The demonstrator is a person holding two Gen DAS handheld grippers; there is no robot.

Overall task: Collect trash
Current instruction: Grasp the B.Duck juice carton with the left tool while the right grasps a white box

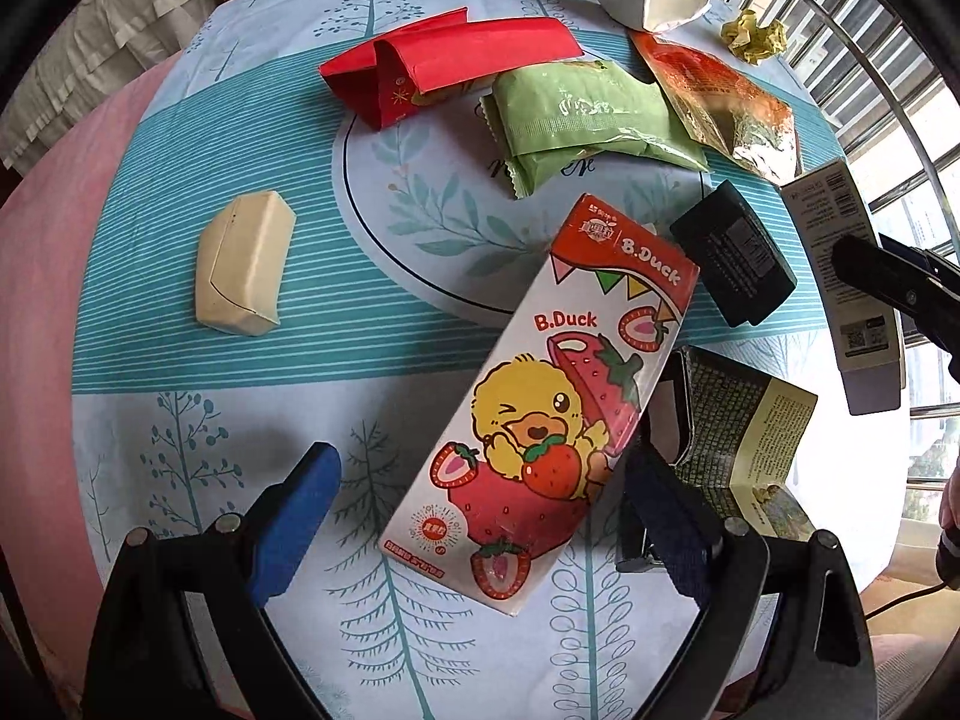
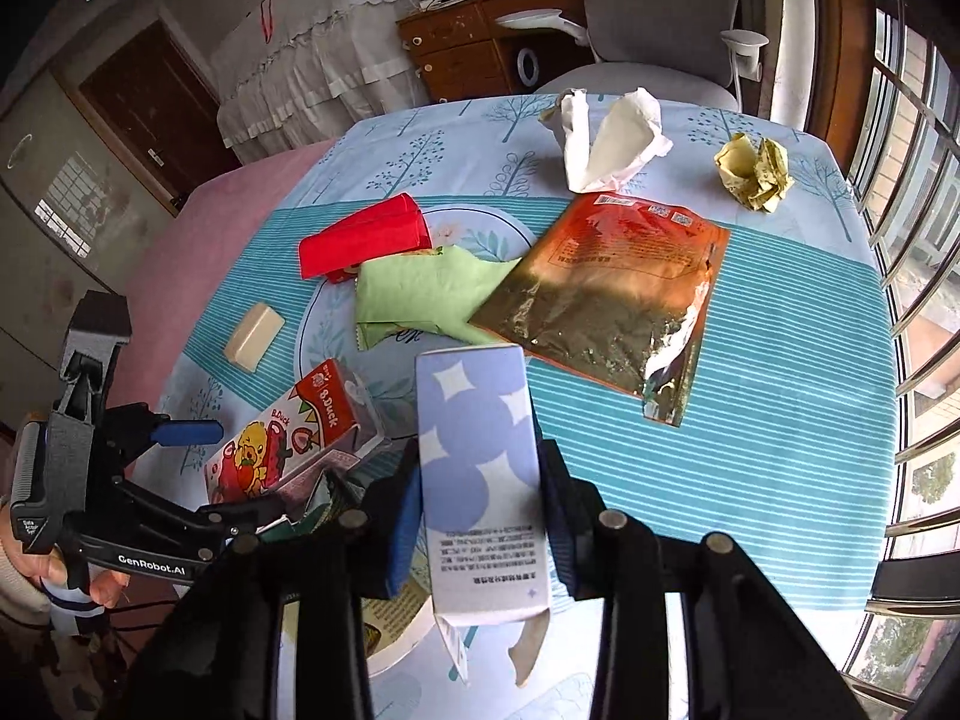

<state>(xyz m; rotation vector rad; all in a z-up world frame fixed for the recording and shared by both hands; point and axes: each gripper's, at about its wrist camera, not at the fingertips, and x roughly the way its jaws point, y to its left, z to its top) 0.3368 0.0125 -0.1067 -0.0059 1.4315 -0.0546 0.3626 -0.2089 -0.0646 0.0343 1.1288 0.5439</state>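
Observation:
A B.Duck strawberry carton [image 1: 540, 396] lies slanted on the tree-print tablecloth [image 1: 198, 420]. My left gripper [image 1: 480, 516] points down over it, open, and the carton's lower end sits between the blue pads [image 1: 294, 516]. The left pad is clear of it. The right one is at its edge. My right gripper [image 2: 480, 456] is shut on a pale blue box [image 2: 480, 480] with white stars, held off the table. That box [image 1: 840, 228] also shows at the right edge of the left wrist view. From the right wrist view, the left gripper [image 2: 240, 468] straddles the carton [image 2: 288, 444].
Further litter lies on the table: a red packet [image 1: 444, 60], green wrapper [image 1: 588, 120], orange foil bag [image 2: 606, 300], cream block [image 1: 243, 264], black box [image 1: 732, 252], white crumpled paper [image 2: 606, 138], yellow paper ball [image 2: 756, 174], and a dark printed carton [image 1: 738, 432]. Window bars [image 2: 912, 276] line the right.

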